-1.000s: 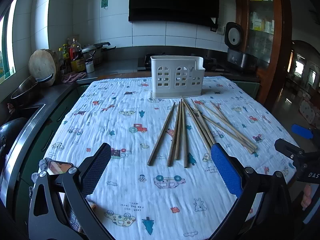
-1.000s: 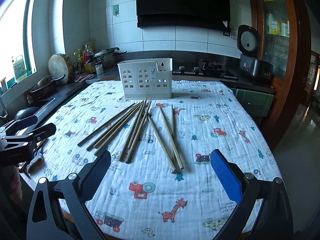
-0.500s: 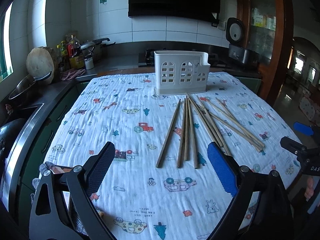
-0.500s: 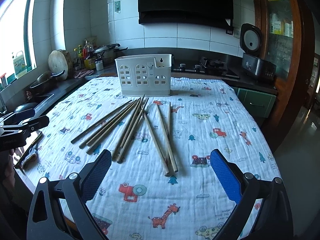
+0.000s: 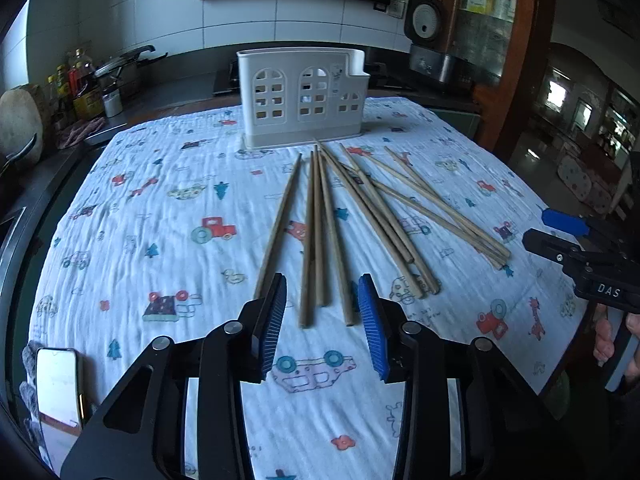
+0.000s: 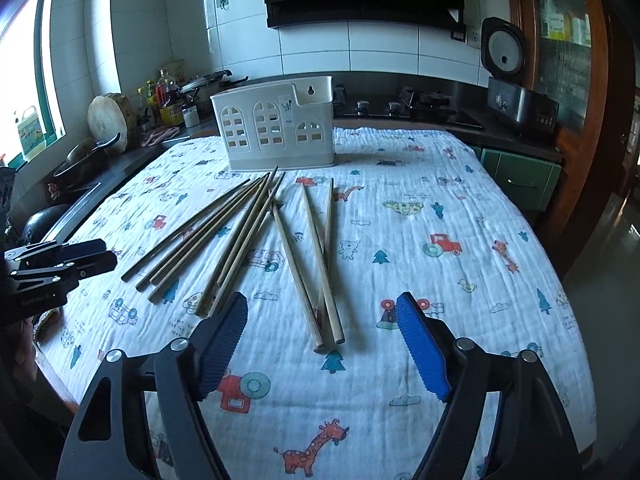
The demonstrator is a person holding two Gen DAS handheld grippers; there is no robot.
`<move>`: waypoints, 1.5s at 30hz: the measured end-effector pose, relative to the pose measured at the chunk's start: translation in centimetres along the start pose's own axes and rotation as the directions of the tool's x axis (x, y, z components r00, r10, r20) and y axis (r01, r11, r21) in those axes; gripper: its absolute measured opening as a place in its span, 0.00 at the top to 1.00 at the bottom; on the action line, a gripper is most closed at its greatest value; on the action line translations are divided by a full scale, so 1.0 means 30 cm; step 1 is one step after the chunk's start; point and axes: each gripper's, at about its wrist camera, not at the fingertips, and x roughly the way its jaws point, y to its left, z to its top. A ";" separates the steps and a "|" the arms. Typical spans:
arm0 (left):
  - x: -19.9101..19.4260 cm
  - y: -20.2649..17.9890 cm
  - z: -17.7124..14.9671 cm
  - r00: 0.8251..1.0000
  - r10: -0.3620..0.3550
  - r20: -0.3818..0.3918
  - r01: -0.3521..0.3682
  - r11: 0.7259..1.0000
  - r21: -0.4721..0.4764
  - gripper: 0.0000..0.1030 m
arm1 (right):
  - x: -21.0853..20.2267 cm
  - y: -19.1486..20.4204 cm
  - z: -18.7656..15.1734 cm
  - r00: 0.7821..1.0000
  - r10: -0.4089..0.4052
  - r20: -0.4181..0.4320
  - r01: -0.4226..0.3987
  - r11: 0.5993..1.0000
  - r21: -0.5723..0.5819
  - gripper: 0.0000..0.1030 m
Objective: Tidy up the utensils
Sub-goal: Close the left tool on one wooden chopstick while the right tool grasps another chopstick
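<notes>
Several wooden chopsticks [image 5: 320, 232] lie fanned out on a printed cloth, their far tips near a white plastic utensil holder [image 5: 302, 98] standing upright at the table's far side. My left gripper [image 5: 322, 300] is open, its blue pads partly closed in around the near ends of three chopsticks without touching them. My right gripper [image 6: 322, 316] is open, just short of the near ends of a small crossed group of chopsticks [image 6: 316, 248]. The holder [image 6: 276, 126] looks empty. Each gripper shows at the edge of the other's view.
The cloth-covered table [image 6: 460, 208] ends at a kitchen counter with a stove [image 6: 420, 100], bottles [image 6: 168, 100], a cutting board [image 6: 110, 120] and a rice cooker [image 6: 516, 92]. A phone [image 5: 58, 384] lies at the table's near left corner.
Both grippers have moved forward and lower toward the chopsticks. The left gripper's jaws have narrowed markedly; the right's have narrowed somewhat.
</notes>
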 end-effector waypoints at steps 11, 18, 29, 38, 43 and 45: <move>0.065 -0.001 -0.010 0.998 -0.042 -0.038 0.042 0.999 -0.016 0.78 | 0.058 0.015 0.027 1.000 0.012 -0.010 -0.012 1.000 0.014 0.50; 0.062 0.119 -0.003 0.999 0.027 -0.038 -0.030 0.996 -0.083 0.78 | 0.091 0.089 0.031 0.996 0.087 -0.025 -0.086 0.996 0.031 0.62; 0.101 0.181 -0.026 0.997 0.004 -0.073 -0.010 0.996 -0.093 0.78 | 0.226 0.257 -0.004 0.986 0.111 -0.124 -0.112 0.994 -0.001 0.82; 0.163 0.191 -0.022 0.995 -0.001 -0.104 -0.007 0.996 -0.085 0.78 | 0.269 0.253 -0.003 0.985 0.086 -0.147 -0.086 0.996 0.007 0.91; 0.195 0.192 -0.020 0.992 0.013 -0.122 -0.023 0.997 -0.078 0.86 | 0.278 0.239 0.003 0.986 0.076 -0.145 -0.074 0.997 0.021 0.91; 0.200 0.186 -0.018 0.993 0.024 -0.118 -0.031 0.997 -0.065 0.86 | 0.282 0.246 0.007 0.987 0.065 -0.144 -0.064 0.998 0.010 0.91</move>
